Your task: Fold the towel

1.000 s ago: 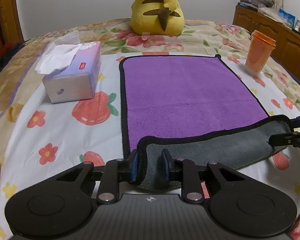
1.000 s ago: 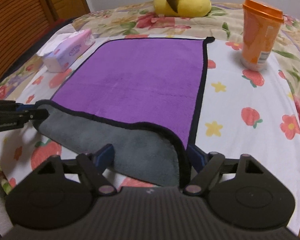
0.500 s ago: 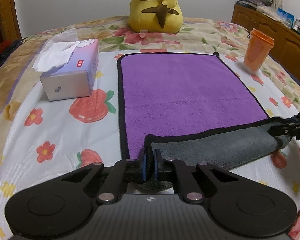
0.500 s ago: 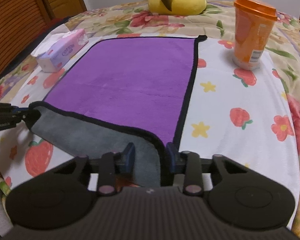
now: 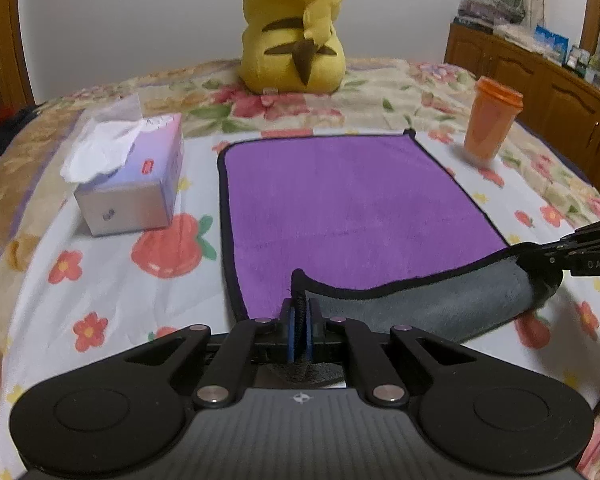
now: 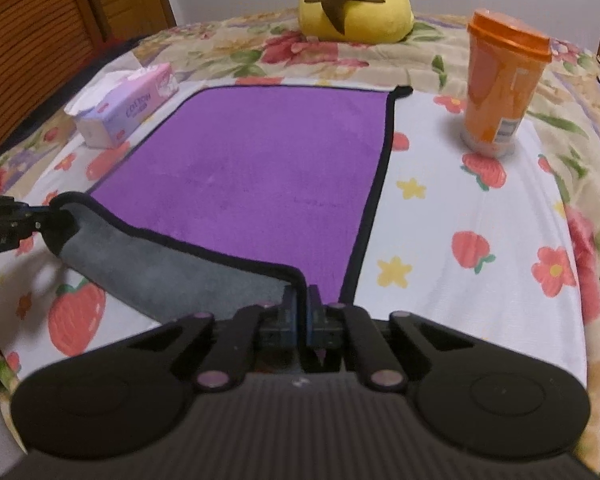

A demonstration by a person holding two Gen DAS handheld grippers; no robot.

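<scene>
One purple plush towel with black edging and a grey underside lies spread on the bed, and two claws hold its near edge. The left claw is pressed together on the towel's near left corner, the black hem caught between its blue pads. The right claw pinches the near right corner in the same way. Between the two claws the near edge is lifted and turned over, so a grey strip shows along the front while the rest of the towel lies flat, purple side up.

Three other things stand on the bed. One pale purple rectangular tissue box, with white tissue sticking out of its top, sits just left of the towel. One orange plastic cup with an orange lid stands upright to the right of the towel, apart from it. One yellow plush toy with brown stripes sits beyond the towel's far edge. None of them touches the towel.

The bed carries a white sheet printed with strawberries and flowers. A white wall stands behind the toy, and a brown wooden cabinet cluttered on top runs along the right.
</scene>
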